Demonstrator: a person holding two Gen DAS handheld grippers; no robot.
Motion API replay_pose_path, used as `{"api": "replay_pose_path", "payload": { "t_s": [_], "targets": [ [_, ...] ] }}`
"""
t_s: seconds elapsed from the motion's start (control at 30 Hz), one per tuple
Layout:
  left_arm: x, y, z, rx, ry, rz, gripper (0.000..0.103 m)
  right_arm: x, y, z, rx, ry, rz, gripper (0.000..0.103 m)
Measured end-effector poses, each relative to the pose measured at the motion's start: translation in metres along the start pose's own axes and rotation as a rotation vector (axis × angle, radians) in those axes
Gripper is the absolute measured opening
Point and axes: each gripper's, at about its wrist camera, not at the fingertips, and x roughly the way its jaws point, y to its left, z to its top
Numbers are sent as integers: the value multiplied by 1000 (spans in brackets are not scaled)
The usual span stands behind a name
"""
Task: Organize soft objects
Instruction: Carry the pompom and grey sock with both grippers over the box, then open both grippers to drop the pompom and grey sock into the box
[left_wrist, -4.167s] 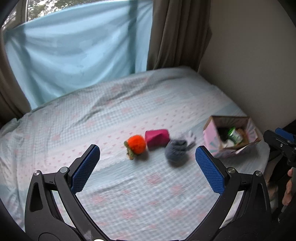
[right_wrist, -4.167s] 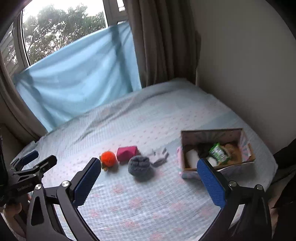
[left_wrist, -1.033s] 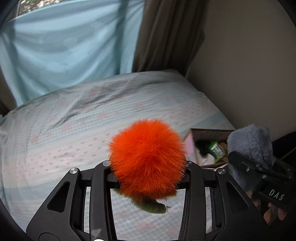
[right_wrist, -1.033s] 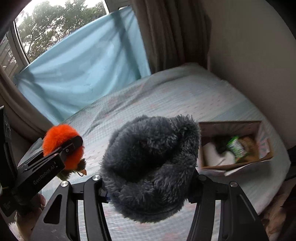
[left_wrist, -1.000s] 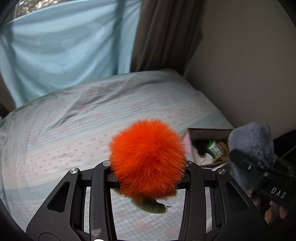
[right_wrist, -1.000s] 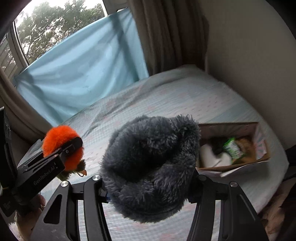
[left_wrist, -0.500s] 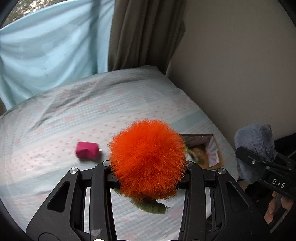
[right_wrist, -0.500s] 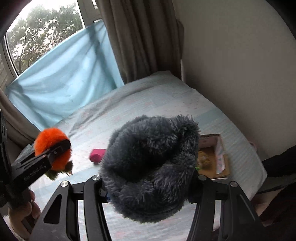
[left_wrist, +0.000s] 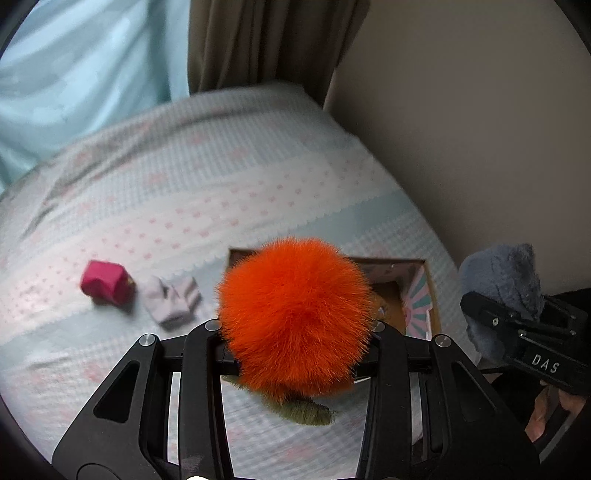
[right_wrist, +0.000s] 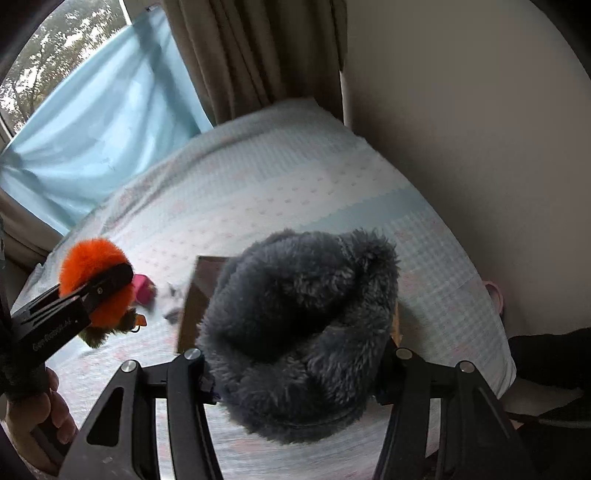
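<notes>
My left gripper is shut on a fluffy orange pompom toy with a green tail, held in the air over the cardboard box on the bed. It also shows in the right wrist view. My right gripper is shut on a grey furry hat, also in the air above the box. The hat shows in the left wrist view at the right. A pink pouch and a pale folded sock lie on the bed left of the box.
The bed has a light blue and pink patterned sheet. A beige wall runs along its right side, with brown curtains and a blue drape behind. A pink item lies by the wall.
Both grippers have moved right and forward with their toys, now over the box. The pink pouch and sock came into view at the left.
</notes>
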Motion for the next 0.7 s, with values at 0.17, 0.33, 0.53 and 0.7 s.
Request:
{"api": "replay_pose_path", "payload": {
  "t_s": [0.17, 0.33, 0.53, 0.7],
  "targets": [
    [56, -16, -9, 4, 112, 23, 34, 39, -36, 1, 14, 97, 13, 53],
    [106, -20, -15, 22, 200, 49, 34, 79, -51, 0, 8, 161, 26, 53],
    [157, -28, -28, 68, 320, 60, 34, 114, -61, 1, 69, 215, 31, 53],
    [179, -33, -38, 99, 407, 89, 34, 142, -69, -4, 131, 325, 35, 53]
  ]
}}
